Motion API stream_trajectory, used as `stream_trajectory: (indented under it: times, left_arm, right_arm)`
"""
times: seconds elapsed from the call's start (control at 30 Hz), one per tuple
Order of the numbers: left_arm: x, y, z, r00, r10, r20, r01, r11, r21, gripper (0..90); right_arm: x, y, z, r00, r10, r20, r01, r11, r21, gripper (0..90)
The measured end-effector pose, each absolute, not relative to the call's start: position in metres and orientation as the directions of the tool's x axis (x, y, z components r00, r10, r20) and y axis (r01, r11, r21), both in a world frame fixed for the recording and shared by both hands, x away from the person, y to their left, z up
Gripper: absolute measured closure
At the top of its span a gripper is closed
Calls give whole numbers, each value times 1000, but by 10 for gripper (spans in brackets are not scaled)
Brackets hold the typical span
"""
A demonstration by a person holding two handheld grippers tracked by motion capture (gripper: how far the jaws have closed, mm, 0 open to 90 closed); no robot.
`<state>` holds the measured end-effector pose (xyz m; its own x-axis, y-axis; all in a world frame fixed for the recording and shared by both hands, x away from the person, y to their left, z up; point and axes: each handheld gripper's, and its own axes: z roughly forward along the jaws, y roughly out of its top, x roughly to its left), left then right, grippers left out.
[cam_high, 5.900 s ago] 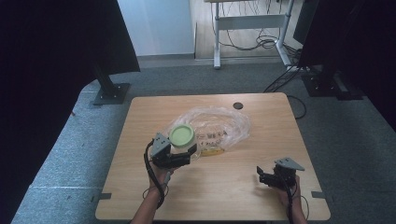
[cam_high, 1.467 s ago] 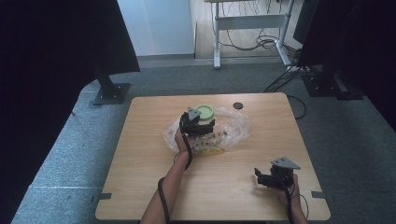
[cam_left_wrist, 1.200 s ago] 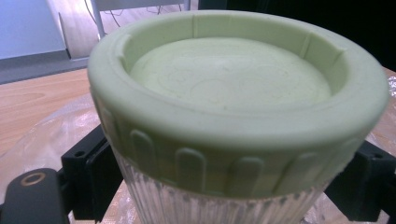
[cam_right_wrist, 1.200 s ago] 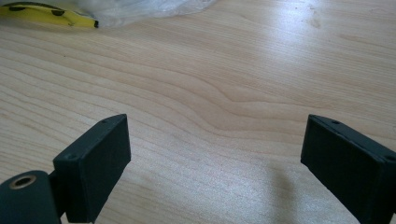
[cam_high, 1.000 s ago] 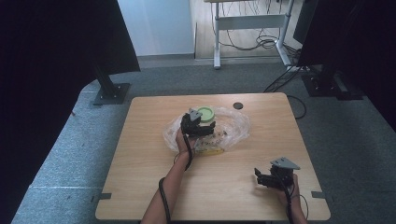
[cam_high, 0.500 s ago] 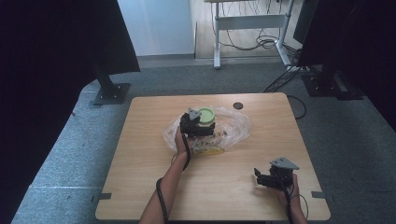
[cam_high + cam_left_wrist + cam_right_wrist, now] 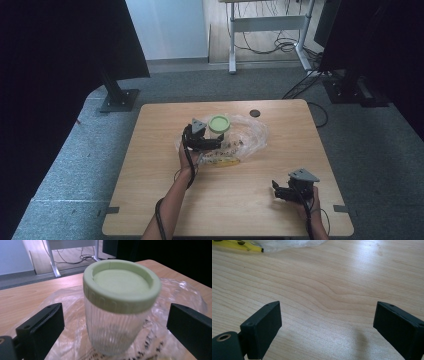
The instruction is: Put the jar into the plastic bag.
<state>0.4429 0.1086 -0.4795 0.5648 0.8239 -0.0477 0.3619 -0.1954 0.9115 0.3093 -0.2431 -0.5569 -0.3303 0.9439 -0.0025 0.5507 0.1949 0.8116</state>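
Jaws of your left gripper (image 7: 115,322) stand wide around the green-lidded ribbed glass jar (image 7: 120,307), gripping nothing; centre them, then close gently.

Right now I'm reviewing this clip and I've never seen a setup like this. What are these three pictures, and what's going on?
A person sits at a wooden table with a hand-held two-jaw gripper in each hand. The high view looks down from above; the two gripper views come from cameras riding on each tool, looking along its black jaws.

The left gripper reaches to a ribbed clear jar with a green lid, which stands on a crumpled clear plastic bag. Its jaws stand wide on either side of the jar, not touching it.

The right gripper sits near the table's front right, open over bare wood, holding nothing. A small dark disc lies near the far edge.
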Motion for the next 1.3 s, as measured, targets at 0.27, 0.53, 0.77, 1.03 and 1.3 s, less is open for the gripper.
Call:
stream_trajectory:
  times: [0.27,0.53,0.77,1.03,1.3]
  left_arm:
    - [407,134,-483,587,807,-68,361,-186,914,18]
    - [369,162,-484,583,811,-39,334,-195,922,22]
    - [339,177,-493,583,812,8,326,-243,914,24]
    - [309,191,-514,589,808,21,360,-285,888,25]
    - [307,201,-530,575,818,-35,409,-249,878,31]
  right_arm:
    - [309,-243,-557,-326,945,-7,550,195,812,79]
    - [309,-243,-557,-321,947,-7,551,193,812,79]
    - [309,-243,-557,-318,948,-9,552,193,811,79]
    - [309,-243,-557,-313,950,-10,555,192,809,78]
    - [309,-243,-557,-312,950,-18,554,197,809,77]
